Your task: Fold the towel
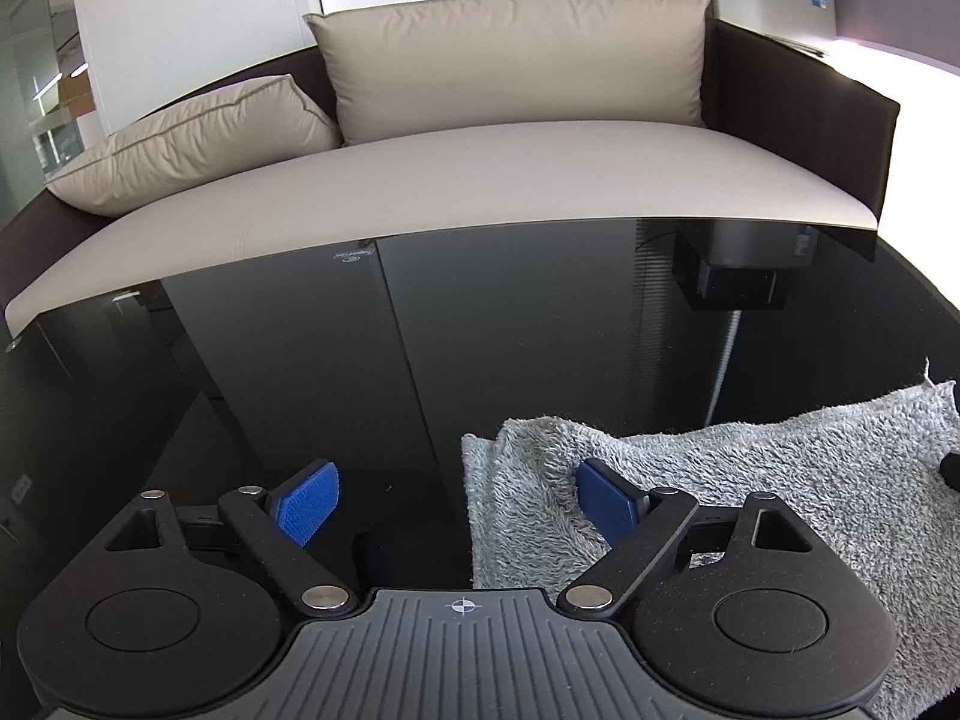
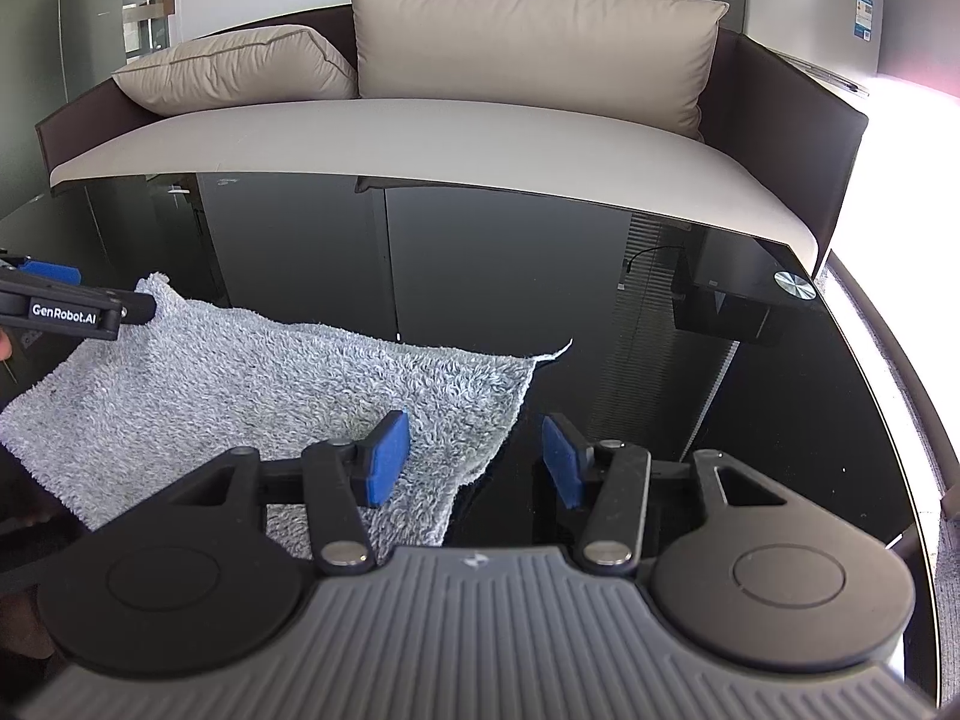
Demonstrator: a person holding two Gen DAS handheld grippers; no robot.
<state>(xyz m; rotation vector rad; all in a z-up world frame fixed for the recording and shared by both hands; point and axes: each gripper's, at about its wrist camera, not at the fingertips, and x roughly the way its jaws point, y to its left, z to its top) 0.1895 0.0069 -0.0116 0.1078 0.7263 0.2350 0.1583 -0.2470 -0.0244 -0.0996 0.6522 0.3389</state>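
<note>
Grey towel (image 2: 288,384) lies flat, long axis left-right, on black surface (image 2: 690,396); bare room beyond. Left gripper (image 1: 459,501) wide, empty, straddling towel's left edge. Right gripper (image 2: 477,459) half-open, empty, straddling right edge.

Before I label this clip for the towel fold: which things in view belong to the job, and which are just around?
Part of the job:
grey towel, lying on the table
black glass table
left gripper, jaws open
right gripper, jaws open

Just around:
sofa
two beige cushions
small round metal disc at the table's edge
</note>
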